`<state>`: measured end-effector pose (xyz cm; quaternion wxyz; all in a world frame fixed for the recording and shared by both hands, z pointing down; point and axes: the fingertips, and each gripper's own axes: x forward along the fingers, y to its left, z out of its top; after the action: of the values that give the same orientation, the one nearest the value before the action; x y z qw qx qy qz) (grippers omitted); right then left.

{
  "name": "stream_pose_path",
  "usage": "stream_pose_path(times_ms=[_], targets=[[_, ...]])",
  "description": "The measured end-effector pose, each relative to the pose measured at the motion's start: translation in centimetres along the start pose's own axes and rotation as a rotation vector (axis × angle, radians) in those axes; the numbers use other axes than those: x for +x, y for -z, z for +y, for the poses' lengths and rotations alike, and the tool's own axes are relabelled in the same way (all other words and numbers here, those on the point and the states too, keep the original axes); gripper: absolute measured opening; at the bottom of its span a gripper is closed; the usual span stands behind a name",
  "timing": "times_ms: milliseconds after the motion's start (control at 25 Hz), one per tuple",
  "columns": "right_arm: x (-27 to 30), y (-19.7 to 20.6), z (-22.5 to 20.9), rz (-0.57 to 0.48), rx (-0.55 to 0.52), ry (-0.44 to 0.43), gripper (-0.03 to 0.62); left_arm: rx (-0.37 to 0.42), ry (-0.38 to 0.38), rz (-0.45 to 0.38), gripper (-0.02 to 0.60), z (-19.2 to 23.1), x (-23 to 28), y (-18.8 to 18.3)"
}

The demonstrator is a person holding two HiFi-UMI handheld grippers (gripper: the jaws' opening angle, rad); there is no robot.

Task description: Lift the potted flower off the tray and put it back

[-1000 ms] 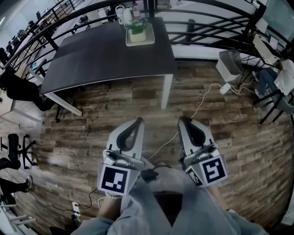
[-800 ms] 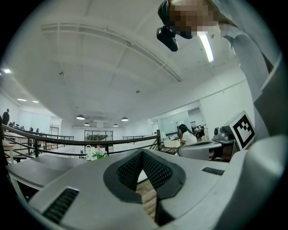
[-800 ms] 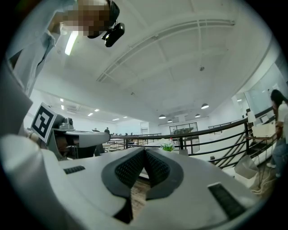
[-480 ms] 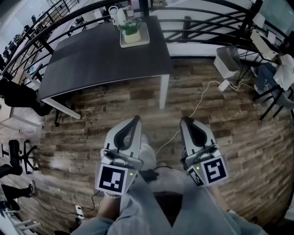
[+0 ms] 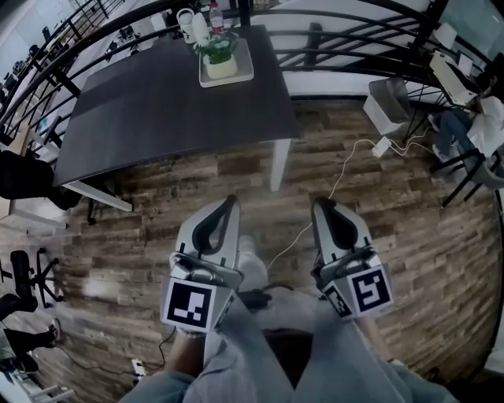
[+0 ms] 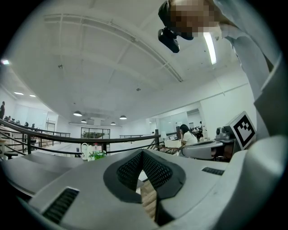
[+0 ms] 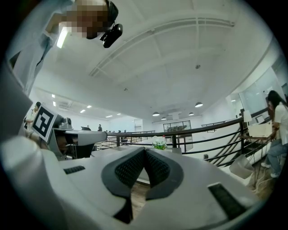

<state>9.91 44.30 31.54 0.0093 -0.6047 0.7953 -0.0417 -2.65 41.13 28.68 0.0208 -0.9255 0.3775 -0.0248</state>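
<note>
A potted flower (image 5: 219,52) with green leaves stands in a pale tray (image 5: 239,77) at the far end of a dark table (image 5: 157,102). Both grippers are held level over the wooden floor, well short of the table. My left gripper (image 5: 231,201) is shut with nothing between its jaws, and so is my right gripper (image 5: 319,203). Past the shut tips of the left gripper (image 6: 143,152), the flower (image 6: 99,155) shows small and far off. It also shows beyond the right gripper (image 7: 145,151), where the flower (image 7: 159,144) stands before a railing.
A white jug (image 5: 185,17) and a bottle (image 5: 206,16) stand behind the tray. A black railing (image 5: 354,31) curves round the table. A white bin (image 5: 388,106) and a cable (image 5: 346,169) lie on the floor at the right, and office chairs (image 5: 27,271) at the left.
Both grippers have moved forward a little toward the table, still shut. In the head view the table and tray now sit further left.
</note>
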Motion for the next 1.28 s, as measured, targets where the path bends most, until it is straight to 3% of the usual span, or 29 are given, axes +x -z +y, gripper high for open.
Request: stream_pose_path(times_ms=[720,1280], targets=[[14.9,-2.5,-1.5,0.001,-0.029,0.027,0.003,-0.014,0.022,-0.015,-0.002,12.7,8.8,-0.8],[22.3,-2.5,-2.0,0.02,-0.047,0.069,0.003,-0.029,0.065,-0.021,-0.002,19.2,13.1,0.0]])
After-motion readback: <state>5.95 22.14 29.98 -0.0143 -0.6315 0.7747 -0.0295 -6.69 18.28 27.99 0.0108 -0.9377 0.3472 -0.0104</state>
